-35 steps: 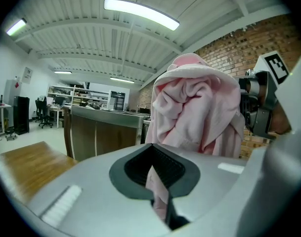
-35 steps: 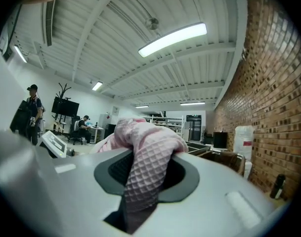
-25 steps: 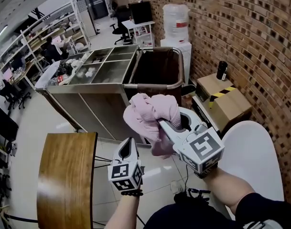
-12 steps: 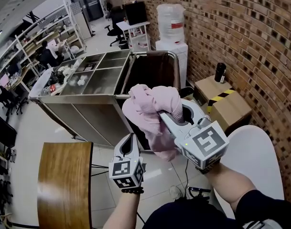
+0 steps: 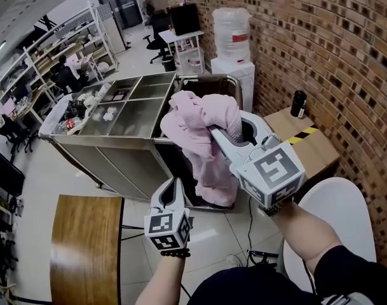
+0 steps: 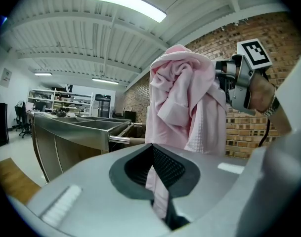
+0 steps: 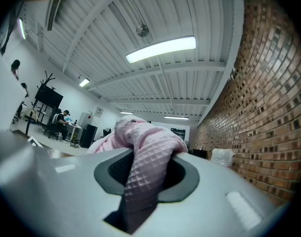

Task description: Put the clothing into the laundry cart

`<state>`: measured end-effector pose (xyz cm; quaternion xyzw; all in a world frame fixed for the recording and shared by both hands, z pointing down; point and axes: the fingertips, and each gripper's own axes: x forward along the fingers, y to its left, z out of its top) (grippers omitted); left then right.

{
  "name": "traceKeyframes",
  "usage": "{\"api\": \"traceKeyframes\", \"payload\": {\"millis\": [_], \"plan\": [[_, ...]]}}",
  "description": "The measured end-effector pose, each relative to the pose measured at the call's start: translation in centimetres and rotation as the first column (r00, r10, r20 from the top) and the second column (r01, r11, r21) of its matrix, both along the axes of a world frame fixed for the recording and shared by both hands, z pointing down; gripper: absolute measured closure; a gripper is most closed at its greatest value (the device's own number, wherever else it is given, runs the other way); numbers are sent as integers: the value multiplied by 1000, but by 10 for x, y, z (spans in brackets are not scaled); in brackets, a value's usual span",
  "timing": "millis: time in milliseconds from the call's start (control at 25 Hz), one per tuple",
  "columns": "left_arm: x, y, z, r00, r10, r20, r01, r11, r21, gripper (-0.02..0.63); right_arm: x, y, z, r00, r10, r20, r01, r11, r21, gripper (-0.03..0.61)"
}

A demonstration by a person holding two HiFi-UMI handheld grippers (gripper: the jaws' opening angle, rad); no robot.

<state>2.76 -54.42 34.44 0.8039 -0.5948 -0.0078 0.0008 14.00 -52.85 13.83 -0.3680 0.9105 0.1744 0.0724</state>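
A pink waffle-weave garment (image 5: 203, 135) hangs bunched from my right gripper (image 5: 213, 132), whose jaws are shut on a fold of it (image 7: 140, 147). It dangles over the near rim of the laundry cart (image 5: 226, 77), whose dark brown bag opens just behind it. The cart's steel compartments (image 5: 126, 116) lie to the left. Lower and to the left, my left gripper (image 5: 173, 188) is shut with nothing in it. In the left gripper view its jaws (image 6: 151, 147) meet at the tips, with the garment (image 6: 182, 98) and the right gripper (image 6: 234, 80) ahead.
A water dispenser (image 5: 231, 37) stands behind the cart by the brick wall. A cardboard box (image 5: 311, 146) with a black bottle (image 5: 298, 103) sits to the right. A wooden table (image 5: 85, 246) is near left, a white round surface (image 5: 336, 211) near right. Shelves and a seated person (image 5: 65, 75) are far left.
Both grippers have moved forward toward the cart. The right one has risen, carrying the garment from in front of the cart to over the bag's near rim.
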Motion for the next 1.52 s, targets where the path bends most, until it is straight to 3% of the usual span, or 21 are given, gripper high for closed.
{"api": "traceKeyframes", "payload": {"millis": [720,1120,1520], "plan": [[-8,-58,10,999,-38,8,38,999,-14,614,0,-93,-48,1000,30,8,-30,998,59,471],[-15,-79,27,999,-51,9,51,998,-34,614,-3,-188,32,989,117,-87,-125,989,-82,469],[-20,-102,47,999,-54,1,54,997,-59,614,-12,-252,114,970,126,-210,-177,954,-244,451]]}}
